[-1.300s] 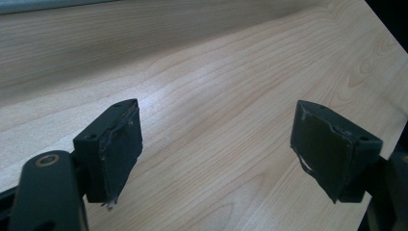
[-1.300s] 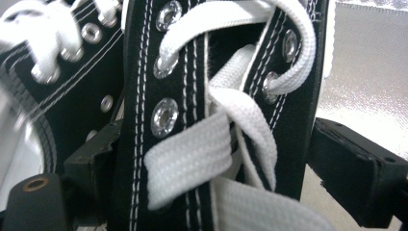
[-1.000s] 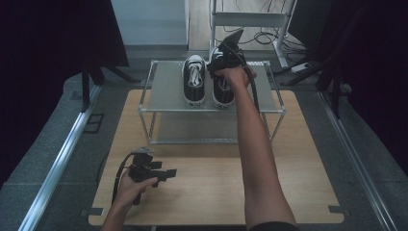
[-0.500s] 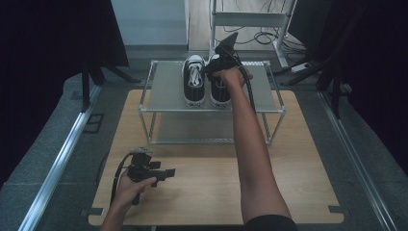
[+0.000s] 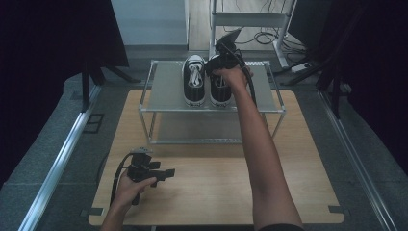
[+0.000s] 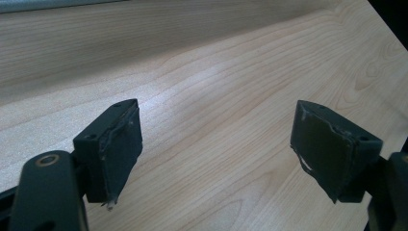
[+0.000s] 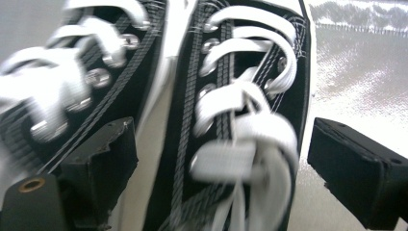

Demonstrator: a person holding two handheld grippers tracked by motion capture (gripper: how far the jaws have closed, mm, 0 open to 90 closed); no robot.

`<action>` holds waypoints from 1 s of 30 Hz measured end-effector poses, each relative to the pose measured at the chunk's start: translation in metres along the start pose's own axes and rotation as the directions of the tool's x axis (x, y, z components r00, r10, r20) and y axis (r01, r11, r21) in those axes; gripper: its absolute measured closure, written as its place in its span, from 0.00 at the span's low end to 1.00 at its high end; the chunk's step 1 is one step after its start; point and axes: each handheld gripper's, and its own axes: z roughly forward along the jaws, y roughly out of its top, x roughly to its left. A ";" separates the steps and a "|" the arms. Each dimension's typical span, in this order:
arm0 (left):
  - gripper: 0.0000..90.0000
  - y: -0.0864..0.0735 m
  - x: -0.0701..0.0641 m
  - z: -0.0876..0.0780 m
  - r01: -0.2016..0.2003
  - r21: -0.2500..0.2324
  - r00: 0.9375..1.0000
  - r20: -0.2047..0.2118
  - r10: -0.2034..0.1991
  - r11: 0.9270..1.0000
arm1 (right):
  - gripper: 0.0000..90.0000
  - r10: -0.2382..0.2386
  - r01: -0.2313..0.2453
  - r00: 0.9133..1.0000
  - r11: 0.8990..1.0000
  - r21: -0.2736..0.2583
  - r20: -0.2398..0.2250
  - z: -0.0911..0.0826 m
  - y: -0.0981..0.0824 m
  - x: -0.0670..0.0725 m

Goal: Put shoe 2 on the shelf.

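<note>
Since earlier, my right gripper (image 5: 217, 61) has drawn back slightly over the right shoe (image 7: 240, 120). Its own view alone shows spread jaws flanking the laces; my left gripper (image 6: 216, 154) gapes, empty, over the table (image 6: 216, 72).

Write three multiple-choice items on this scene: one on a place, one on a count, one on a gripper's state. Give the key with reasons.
1. Where do the shoes stand?
A. on the rack's top shelf
B. on the wooden table
C. on the floor

2. How many shoes are there?
A. one
B. two
C. four

3. How is the right gripper?
A. shut on a lace
B. open, jaws either side of a shoe
C. lying on the table

Key:
1 A, the high view shows them on the rack, above the table.
2 B, one pair stands side by side.
3 B, in the right gripper view its jaws stand apart astride the laced shoe.
</note>
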 end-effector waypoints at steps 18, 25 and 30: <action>0.21 0.000 -0.003 0.001 -0.002 0.008 1.000 -0.020 0.002 1.000 | 0.15 -0.211 0.181 0.957 0.970 -0.160 -0.197 -0.071 -0.067 0.001; 0.21 0.000 -0.006 0.002 -0.013 0.013 1.000 -0.026 0.013 1.000 | 0.19 -0.280 0.216 0.925 0.944 -0.249 -0.259 -0.096 -0.110 -0.008; 0.21 0.001 -0.008 0.002 -0.017 0.016 0.999 -0.031 0.017 1.000 | 0.21 -0.331 0.248 0.897 0.926 -0.286 -0.293 -0.103 -0.145 -0.018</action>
